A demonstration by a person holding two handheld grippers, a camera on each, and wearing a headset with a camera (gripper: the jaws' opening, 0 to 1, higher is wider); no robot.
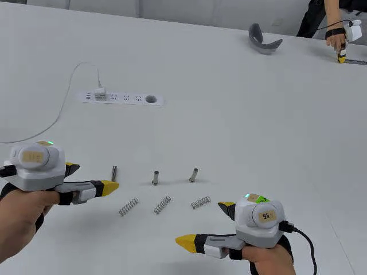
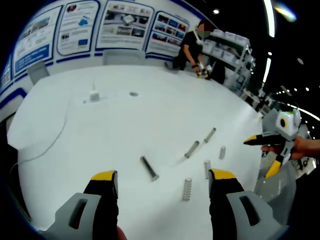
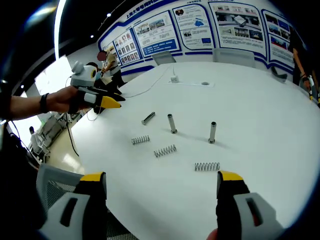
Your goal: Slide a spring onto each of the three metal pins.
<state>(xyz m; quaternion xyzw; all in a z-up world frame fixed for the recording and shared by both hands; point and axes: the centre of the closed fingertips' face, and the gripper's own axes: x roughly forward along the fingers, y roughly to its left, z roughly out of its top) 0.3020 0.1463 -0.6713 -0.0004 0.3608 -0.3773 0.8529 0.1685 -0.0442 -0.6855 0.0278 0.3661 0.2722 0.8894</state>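
Three short metal pins (image 1: 114, 172) (image 1: 155, 177) (image 1: 194, 175) are lined up in a row on the white table (image 1: 241, 126). Just in front of them lie three small springs (image 1: 128, 207) (image 1: 162, 204) (image 1: 200, 202), loose on the table. My left gripper (image 1: 92, 177) hovers left of the row, open and empty. In the left gripper view the pins (image 2: 149, 168) and springs (image 2: 187, 189) lie ahead of its jaws (image 2: 163, 176). My right gripper (image 1: 206, 223) is held near the front right, open and empty. Its own view has the springs (image 3: 165, 150) and pins (image 3: 172, 123) in front of its fingers (image 3: 160, 176).
A white power strip (image 1: 120, 98) with a plugged charger and a trailing cable lies behind the pins. A grey curved object (image 1: 264, 41) rests at the far right. Another person's hand (image 1: 338, 40) works at the far right corner.
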